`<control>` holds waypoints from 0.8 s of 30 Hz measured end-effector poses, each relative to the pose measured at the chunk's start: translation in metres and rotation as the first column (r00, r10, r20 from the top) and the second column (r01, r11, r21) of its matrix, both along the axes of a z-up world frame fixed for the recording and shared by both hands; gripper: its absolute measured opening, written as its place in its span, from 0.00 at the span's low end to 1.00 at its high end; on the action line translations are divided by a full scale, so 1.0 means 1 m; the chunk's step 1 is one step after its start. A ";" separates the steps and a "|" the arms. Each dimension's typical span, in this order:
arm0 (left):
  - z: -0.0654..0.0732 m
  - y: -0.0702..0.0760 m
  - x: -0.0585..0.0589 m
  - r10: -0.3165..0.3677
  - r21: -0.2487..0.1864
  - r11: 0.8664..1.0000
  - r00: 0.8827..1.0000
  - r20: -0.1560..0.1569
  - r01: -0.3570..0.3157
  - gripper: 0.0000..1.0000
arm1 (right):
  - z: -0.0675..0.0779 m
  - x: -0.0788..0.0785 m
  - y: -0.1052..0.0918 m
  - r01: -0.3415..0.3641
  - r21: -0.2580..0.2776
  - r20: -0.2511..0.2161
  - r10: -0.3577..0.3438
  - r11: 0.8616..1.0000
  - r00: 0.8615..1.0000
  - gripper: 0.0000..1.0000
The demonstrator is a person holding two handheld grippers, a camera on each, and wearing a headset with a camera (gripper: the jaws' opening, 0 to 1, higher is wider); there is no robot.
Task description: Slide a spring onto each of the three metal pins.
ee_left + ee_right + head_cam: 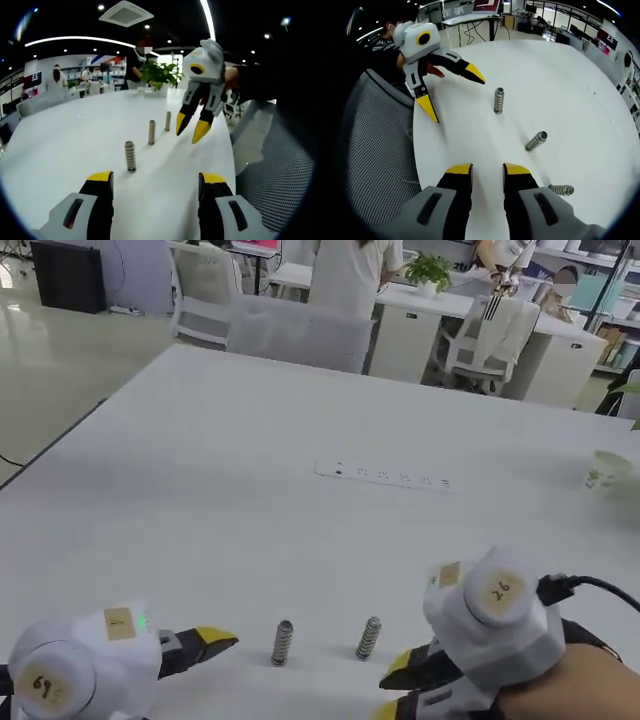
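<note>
Left tongs [157,177]: spread wide and empty, low over the near edge of the worktop [200,490], tips aimed along the row of springs. Right tongs [487,170]: jaws apart by a narrower gap, also empty. They face back at the left tongs from the other end of the row. In the left gripper view we see their yellow tips angled down toward the worktop, touching no spring. A grey mesh chair [375,165] sits against the near edge, on the person's side.

We count three springs standing upright in one line between the two tongs, none touching another.
- First spring [130,156]: closest to the left tongs, just ahead of their tips.
- Second spring [151,132]: the middle one. In the head view it stands beside the first, with bare worktop between them.
- Third spring [168,121]: far end of the row, just beside the right tongs.

We see the coils clearly. We cannot tell whether a pin runs inside each.

Further out, a white power strip [385,477] lies flat mid-worktop, well apart from the springs. A pale cup [608,470] stands near the right edge. Past the worktop are a white chair [300,332], a second desk carrying a potted plant [430,270], and a person [350,270] standing by it.
</note>
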State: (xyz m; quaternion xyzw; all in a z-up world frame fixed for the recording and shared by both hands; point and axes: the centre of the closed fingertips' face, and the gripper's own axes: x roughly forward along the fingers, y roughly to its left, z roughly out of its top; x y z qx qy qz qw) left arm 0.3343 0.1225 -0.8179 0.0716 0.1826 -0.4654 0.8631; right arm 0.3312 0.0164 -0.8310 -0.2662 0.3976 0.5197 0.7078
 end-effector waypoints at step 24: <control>0.003 0.002 0.000 0.009 0.015 1.000 1.000 0.002 -0.009 0.66 | 0.017 0.021 -0.089 0.248 0.100 0.065 -0.255 0.963 0.965 0.29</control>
